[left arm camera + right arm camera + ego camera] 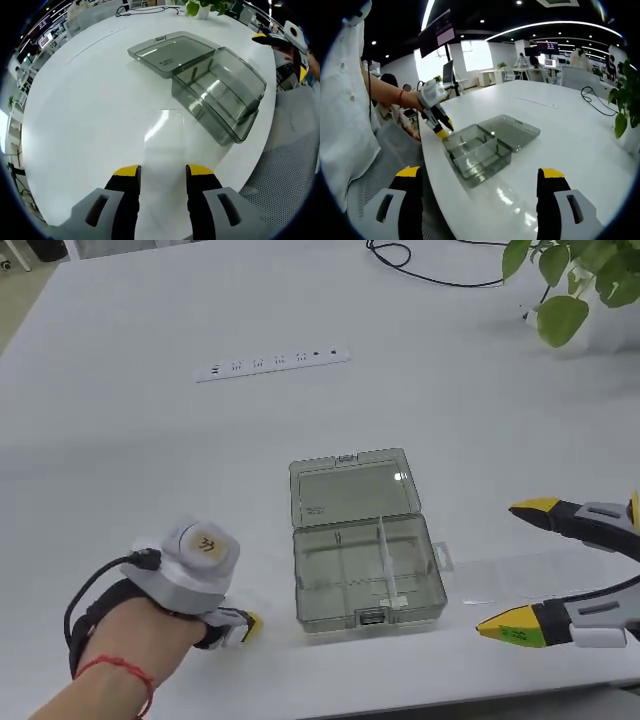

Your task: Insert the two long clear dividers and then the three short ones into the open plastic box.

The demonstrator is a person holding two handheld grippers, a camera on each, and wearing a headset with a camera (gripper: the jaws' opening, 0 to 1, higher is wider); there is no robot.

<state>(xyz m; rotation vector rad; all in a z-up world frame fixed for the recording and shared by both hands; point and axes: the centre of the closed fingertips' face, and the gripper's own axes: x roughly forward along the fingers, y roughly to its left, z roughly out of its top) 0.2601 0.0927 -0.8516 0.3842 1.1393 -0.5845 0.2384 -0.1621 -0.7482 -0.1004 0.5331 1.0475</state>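
Head view. Plastic box lies open on the white table, lid folded flat behind it. One clear strip stands lengthwise inside, so I judge the first long divider seated and the second next in hand. Right gripper hangs right of the box, jaws spread wide, nothing in them. Faint clear pieces lie flat just right of the box, below those jaws. Left gripper sits low at the box's left front corner; jaw gap unreadable from here.

Left gripper view. Jaws moderately apart, gripping nothing. A clear sheet lies flat between them and the box, a piece the head view barely registers. Long or short, I cannot tell.

Right gripper view. Jaws wide apart. Glossy clear pieces lie on the table on the near side of the box; the left gripper tips stand at its far edge.

Next move, as I judge it: pick the long piece, lift it by an edge, and line it up with the box's slots.
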